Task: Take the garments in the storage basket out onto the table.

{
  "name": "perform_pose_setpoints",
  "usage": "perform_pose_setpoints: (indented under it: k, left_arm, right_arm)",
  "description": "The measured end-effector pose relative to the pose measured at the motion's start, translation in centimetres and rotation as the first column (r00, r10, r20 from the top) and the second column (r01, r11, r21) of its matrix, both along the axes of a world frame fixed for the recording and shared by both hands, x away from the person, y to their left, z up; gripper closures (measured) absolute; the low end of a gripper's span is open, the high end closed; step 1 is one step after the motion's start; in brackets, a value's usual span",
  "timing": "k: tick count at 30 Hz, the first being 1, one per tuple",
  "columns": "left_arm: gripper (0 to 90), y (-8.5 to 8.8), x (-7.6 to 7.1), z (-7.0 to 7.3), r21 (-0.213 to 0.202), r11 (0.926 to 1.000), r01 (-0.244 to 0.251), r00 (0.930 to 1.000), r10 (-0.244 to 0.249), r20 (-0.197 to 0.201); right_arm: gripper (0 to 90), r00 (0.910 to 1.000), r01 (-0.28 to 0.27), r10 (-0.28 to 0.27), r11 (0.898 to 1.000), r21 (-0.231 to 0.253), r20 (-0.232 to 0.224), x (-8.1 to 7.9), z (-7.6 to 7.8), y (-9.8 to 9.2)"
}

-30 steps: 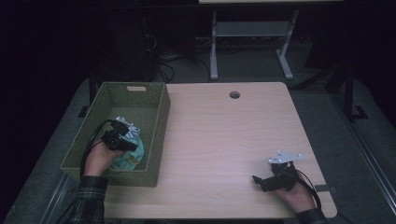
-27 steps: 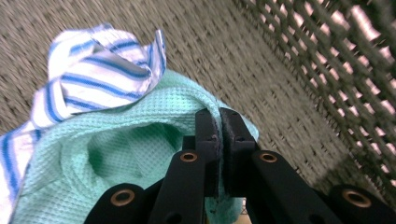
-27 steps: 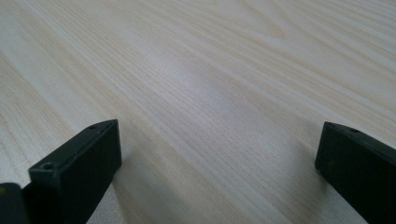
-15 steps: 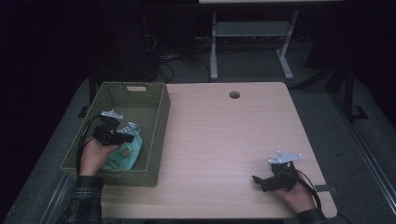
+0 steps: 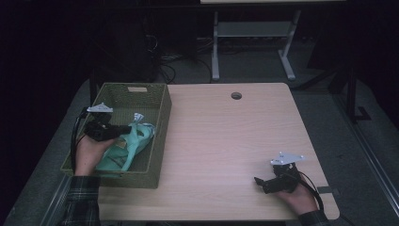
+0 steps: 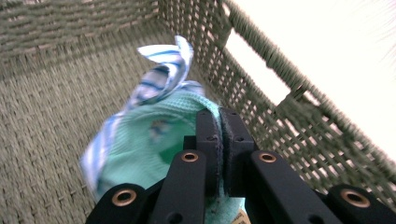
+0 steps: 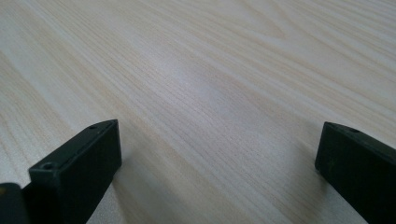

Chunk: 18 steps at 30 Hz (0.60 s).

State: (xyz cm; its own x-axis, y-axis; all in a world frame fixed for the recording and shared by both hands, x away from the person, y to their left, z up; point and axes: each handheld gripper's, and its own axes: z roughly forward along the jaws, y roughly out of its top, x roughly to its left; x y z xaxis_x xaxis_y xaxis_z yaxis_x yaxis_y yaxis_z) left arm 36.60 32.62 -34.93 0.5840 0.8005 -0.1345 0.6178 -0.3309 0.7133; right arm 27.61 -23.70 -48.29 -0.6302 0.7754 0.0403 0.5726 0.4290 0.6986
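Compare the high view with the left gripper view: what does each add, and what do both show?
High view alone: the whole table, the right gripper resting on it, both hands. Left gripper view alone: the left gripper fingers pressed together on the teal cloth, with the striped blue-and-white cloth rising behind. Both: the green woven basket holding the cloths.

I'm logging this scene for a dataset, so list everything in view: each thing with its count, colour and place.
basket: one, olive-green woven, on the left end of the table.
cloth: one bundle, mint green with a blue-and-white striped part, inside the basket.
table: one, pale wood, with a round cable hole near its far edge.
stand: one, light grey legs, on the floor beyond the table.
left gripper: one, black, over the basket, jaws shut on the cloth.
right gripper: one, black, low over the table's near right corner, jaws open.
sleeve: plaid, at the bottom left.
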Motion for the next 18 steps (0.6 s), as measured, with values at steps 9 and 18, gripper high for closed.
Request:
perform_pose_setpoints:
  k: [9,18]
  left_arm:
    - [86.6,0.4,-0.2,1.3,-0.059,0.9982,0.005,0.9995,-0.003,0.033]
    - [86.6,0.7,-0.2,2.7,-0.128,0.9912,0.031,0.9978,-0.023,0.063]
  right_arm:
    - [0.0,1.0000,0.000,0.000,1.000,0.000,-0.001,0.0,0.0,0.0]
    - [0.0,1.0000,0.000,0.000,1.000,0.000,0.000,0.0,0.0,0.0]
